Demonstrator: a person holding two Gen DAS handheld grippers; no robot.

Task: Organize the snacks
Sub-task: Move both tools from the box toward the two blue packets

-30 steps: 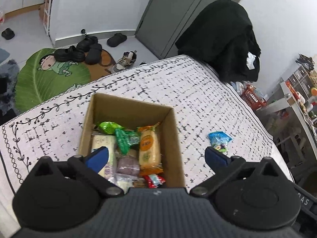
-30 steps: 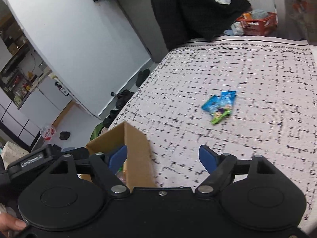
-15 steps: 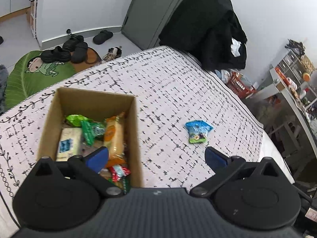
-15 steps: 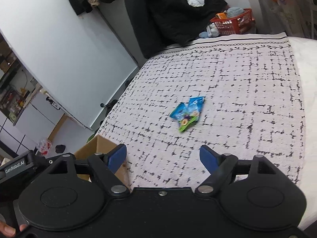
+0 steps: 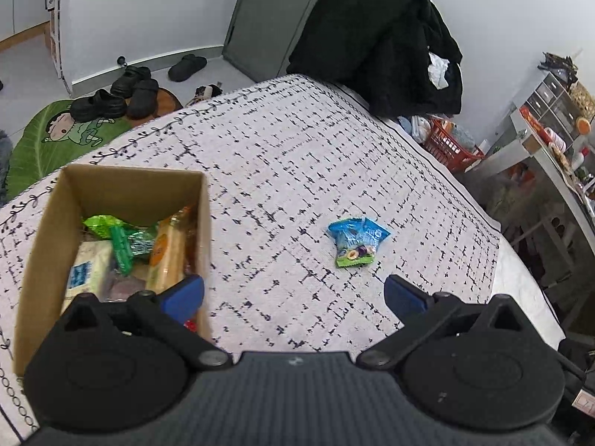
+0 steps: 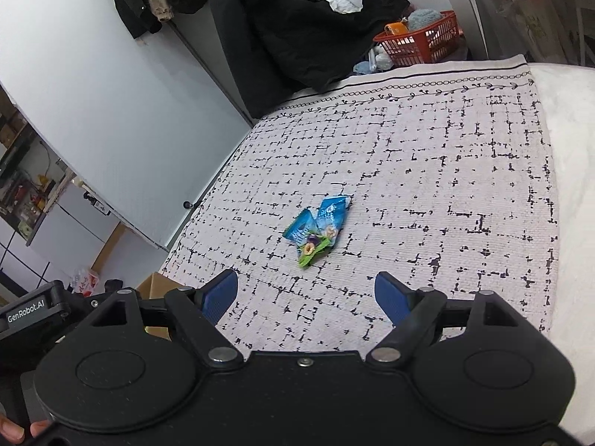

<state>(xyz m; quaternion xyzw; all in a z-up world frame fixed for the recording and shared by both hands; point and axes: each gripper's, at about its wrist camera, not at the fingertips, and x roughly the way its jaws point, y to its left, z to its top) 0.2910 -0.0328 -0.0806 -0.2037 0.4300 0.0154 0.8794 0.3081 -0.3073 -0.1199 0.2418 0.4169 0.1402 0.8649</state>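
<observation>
Snack packets (image 5: pixel 356 241) (image 6: pixel 316 231) lie on cloth (image 5: pixel 297 156), apart from box (image 5: pixel 44 230) holding other snacks. Left gripper (image 5: pixel 293 293) and right gripper (image 6: pixel 306 293): jaws wide, empty, above cloth.

White walls (image 5: pixel 148 7), grey door (image 5: pixel 267 18), patterned bedspread (image 5: pixel 297 156), green rug (image 5: pixel 44 148)

Black left gripper (image 5: pixel 293 295), blue pads (image 5: pixel 184 293) (ribbed grey housing), silver pivot screws

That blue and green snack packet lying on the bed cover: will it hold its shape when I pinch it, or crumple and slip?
The snack packet looks like thin crinkled film, so it will probably crumple. Glossy wrap may slip. It looks light.
</observation>
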